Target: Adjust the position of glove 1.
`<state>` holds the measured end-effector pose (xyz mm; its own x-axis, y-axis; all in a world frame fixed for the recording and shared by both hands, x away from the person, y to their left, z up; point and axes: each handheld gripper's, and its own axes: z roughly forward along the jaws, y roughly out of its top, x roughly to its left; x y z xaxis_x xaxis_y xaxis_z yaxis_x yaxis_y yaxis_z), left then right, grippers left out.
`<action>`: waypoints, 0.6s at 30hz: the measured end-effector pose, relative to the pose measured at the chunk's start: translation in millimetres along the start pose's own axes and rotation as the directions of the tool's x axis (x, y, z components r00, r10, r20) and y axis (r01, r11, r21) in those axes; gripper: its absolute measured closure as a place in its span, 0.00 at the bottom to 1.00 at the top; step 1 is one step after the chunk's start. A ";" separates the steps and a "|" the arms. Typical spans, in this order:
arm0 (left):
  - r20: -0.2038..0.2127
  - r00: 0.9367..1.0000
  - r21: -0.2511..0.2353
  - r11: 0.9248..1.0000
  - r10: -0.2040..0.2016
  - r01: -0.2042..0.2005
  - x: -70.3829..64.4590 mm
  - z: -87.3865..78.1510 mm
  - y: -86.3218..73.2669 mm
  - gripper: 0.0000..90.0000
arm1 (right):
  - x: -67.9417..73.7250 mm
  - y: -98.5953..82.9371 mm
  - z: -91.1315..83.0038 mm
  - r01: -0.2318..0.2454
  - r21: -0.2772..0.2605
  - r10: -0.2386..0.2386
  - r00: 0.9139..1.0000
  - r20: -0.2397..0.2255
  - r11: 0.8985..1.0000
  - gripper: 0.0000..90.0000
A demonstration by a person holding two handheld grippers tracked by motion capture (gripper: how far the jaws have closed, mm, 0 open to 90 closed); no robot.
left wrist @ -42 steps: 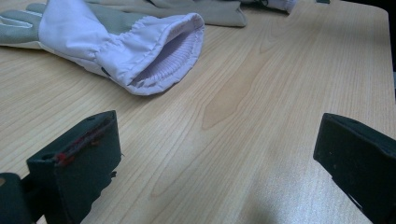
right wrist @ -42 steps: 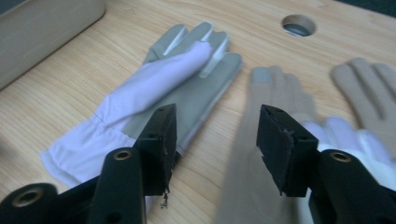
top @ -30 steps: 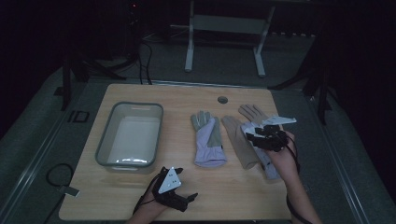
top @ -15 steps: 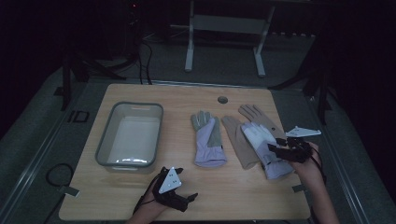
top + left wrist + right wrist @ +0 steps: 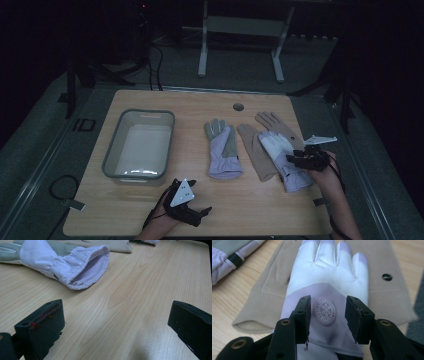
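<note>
The white glove (image 5: 327,290) lies on the tan gloves (image 5: 382,290) at the table's (image 5: 260,210) right, the right gripper (image 5: 327,315) over its cuff, jaws part-spread around its emblem. The left gripper (image 5: 192,212) rests near the front edge, jaws wide. The tub (image 5: 112,157) holds nothing.

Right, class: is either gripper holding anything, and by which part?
Left gripper holds nothing, jaws wide open. Right gripper straddles the white glove at its crest; a grip cannot be told.
</note>
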<state>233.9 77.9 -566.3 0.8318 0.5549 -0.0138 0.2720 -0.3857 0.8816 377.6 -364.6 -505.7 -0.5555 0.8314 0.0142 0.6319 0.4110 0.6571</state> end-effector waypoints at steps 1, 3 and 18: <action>0.000 1.000 0.001 1.000 0.001 -0.001 0.0 0.0 0.0 0.01 | -0.6 -0.2 2.5 -0.001 0.012 0.001 1.000 -0.001 1.000 0.61; -0.001 1.000 0.001 1.000 0.001 -0.001 -0.1 0.1 0.1 0.01 | -2.6 -1.5 9.2 0.004 0.038 -0.004 1.000 -0.003 0.999 0.59; -0.002 1.000 -0.001 1.000 0.001 -0.001 -0.4 -0.1 -0.1 0.04 | 6.9 -11.8 22.0 -0.024 0.041 0.024 1.000 0.007 0.999 0.82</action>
<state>233.4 77.8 -566.4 0.8311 0.5559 -0.0116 0.2705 -0.3861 0.8819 378.2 -355.5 -529.9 -0.5367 0.8434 0.0246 0.6667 0.4060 0.6250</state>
